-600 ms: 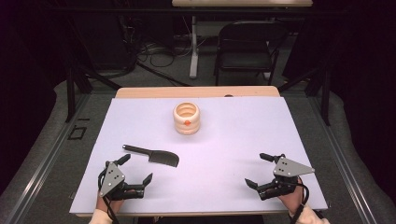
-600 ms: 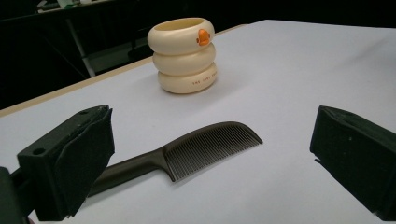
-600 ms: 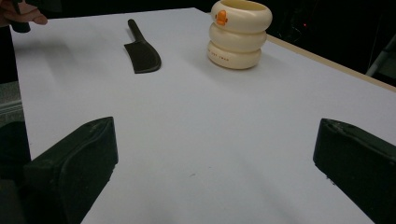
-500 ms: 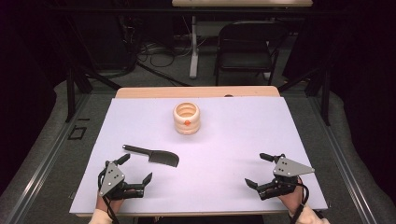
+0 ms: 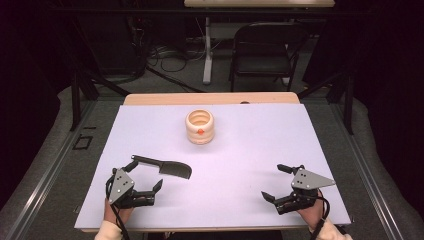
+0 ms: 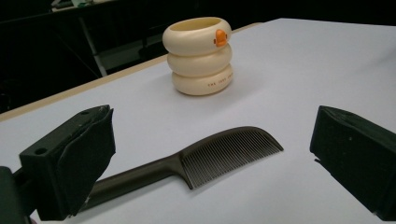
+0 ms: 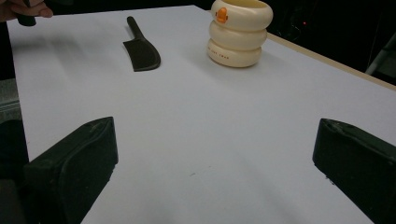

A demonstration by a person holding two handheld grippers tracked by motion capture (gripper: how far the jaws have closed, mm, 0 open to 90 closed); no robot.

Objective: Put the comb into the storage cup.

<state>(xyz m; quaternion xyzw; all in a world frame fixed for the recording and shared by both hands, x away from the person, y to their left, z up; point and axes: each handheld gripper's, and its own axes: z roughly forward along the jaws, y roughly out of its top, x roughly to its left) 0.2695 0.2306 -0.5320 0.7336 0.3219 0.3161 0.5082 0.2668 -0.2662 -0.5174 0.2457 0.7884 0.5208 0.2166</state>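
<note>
High view: nothing done yet, comb (image 5: 162,167) lies flat on worktop (image 5: 250,150) just ahead of released left tool (image 5: 146,185), right tool (image 5: 276,182) also released, cup (image 5: 199,127) untouched.

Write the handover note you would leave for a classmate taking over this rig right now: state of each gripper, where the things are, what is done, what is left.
Left gripper: open, holding nothing, jaws either side of the black comb's handle end, low over the table.
Right gripper: open, holding nothing, near the table's front right, with bare table between its jaws.
The comb lies flat at front left. The cream ringed holder stands upright behind it, nearer the far edge, apart from the comb.
Done: nothing picked up yet.
Left: probably close the left gripper on the comb handle and lift; the holder looks the likely place for it.
</note>
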